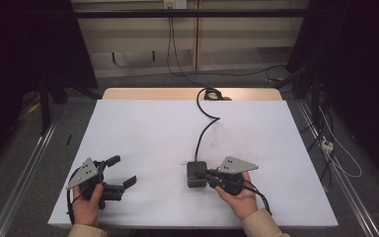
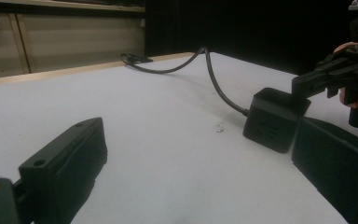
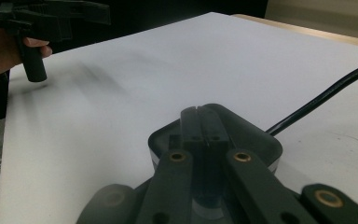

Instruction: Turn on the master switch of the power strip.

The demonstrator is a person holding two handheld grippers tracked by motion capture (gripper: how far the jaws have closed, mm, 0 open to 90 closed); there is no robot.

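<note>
A black power cube point(image 1: 193, 173) lies on the white table point(image 1: 177, 128), and its black cable point(image 1: 205, 131) runs away to the far edge. My right gripper point(image 1: 208, 174) is shut, its jaws pressed together and lying over the top of the cube point(image 3: 256, 135), gripping nothing. The left gripper view shows the cube point(image 2: 272, 119) with the right gripper point(image 2: 303, 86) reaching onto its top edge. My left gripper point(image 1: 123, 172) is at the near left corner, held just above the table. It is open, with bare table between its wide-apart jaws point(image 2: 191, 154).
A wooden strip point(image 1: 153, 94) borders the table's far side, where the cable coils. Loose cables and a white plug strip point(image 1: 327, 144) lie on the floor to the right. Metal rails run along both sides of the table.
</note>
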